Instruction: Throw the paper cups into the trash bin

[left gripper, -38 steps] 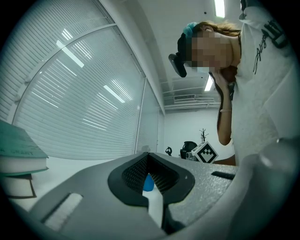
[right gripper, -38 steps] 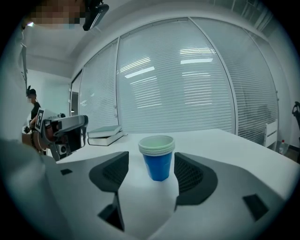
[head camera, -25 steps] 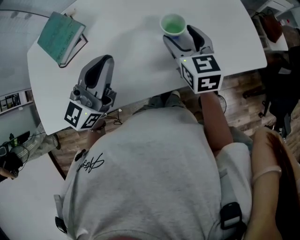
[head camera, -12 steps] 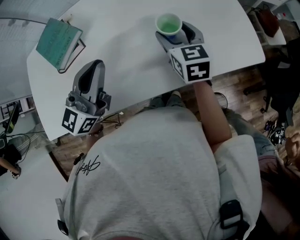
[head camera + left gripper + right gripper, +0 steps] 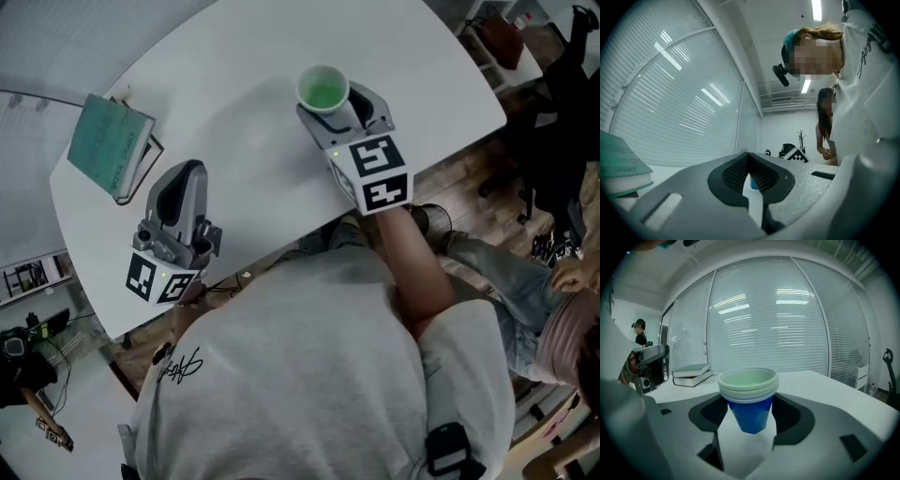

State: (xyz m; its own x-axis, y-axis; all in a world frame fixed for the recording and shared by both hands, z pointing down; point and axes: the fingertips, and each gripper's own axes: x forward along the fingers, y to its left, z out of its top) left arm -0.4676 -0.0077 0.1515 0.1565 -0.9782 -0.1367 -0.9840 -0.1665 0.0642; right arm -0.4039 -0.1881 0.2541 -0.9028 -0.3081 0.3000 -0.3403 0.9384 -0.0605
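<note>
A stack of blue paper cups (image 5: pixel 323 89) with pale rims stands upright on the white table (image 5: pixel 253 56). My right gripper (image 5: pixel 345 105) is open, and the stack (image 5: pixel 749 399) stands between its two jaws with a sliver of room on each side. My left gripper (image 5: pixel 180 192) lies on the table near the front edge, well left of the cups. Its jaws (image 5: pixel 749 157) are shut with nothing between them, and a strip of the blue cups (image 5: pixel 753 183) shows through the slit below the tips. No trash bin is in view.
Teal books (image 5: pixel 111 145) lie stacked at the table's far left corner. The table's curved front edge runs just before the person's body. Another person (image 5: pixel 562 309) sits at the right over the wooden floor. Window blinds (image 5: pixel 754 324) close off the far side.
The head camera has swung, so everything sits lower and further left in the picture. Both grippers and the cups keep about the same places on the table.
</note>
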